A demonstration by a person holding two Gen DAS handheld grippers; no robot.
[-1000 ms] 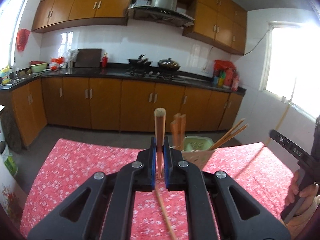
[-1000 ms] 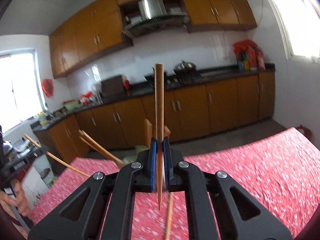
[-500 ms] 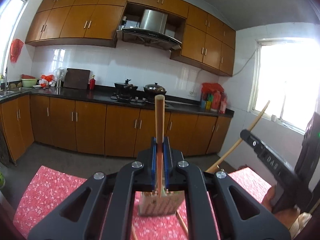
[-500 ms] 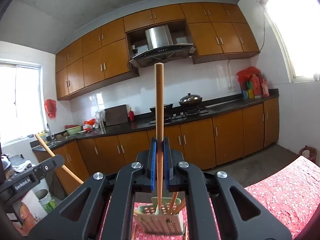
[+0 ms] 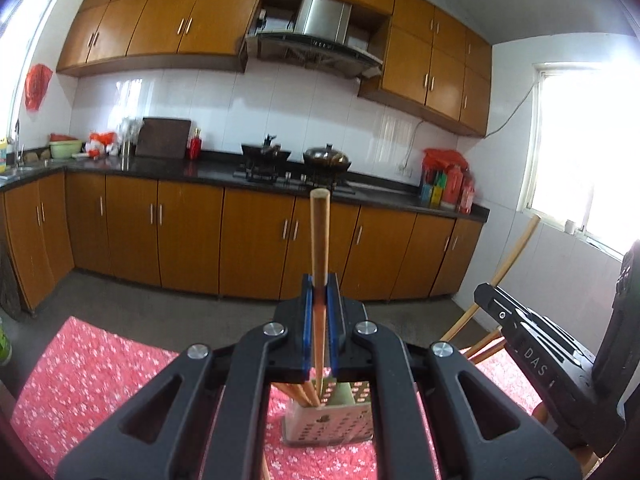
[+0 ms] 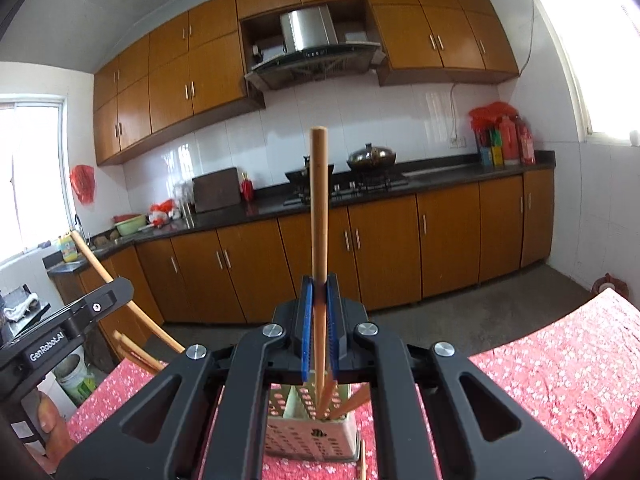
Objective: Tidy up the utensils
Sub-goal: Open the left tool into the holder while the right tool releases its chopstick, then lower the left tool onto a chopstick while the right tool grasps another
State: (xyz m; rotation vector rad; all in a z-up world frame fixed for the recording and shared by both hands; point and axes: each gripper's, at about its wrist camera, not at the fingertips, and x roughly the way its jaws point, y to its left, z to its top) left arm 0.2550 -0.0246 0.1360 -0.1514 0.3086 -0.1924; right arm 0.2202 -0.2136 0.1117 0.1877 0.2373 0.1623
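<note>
left wrist view
left claw: clamped tight on one chopstick, which stands pretty much upright between the blue pads with its thick end up top
holder: pale perforated plastic thing on the red flowery tablecloth, sitting right under my jaws, a few chopsticks already standing in it
lower tip: looks like it's at or just inside the holder mouth, but my own claw body blocks the view so I honestly can't tell
other claw: visible off to the right, its stick angling up toward the window
worry here: both sticks heading for the same small opening, so they could knock together or jam on the ones already in there

right wrist view
right claw: also shut on a single chopstick, upright, thick end up
holder: directly below again, sticks inside leaning to the right
stray stick: one seems to lie on the cloth just beside the holder base
left claw: at the left edge, close in
worries: if I let go before the tip is past the rim, it bounces off onto the table or floor; pushing down at a tilt could tip the light holder over; the holes in the wall could snag the tip
</note>
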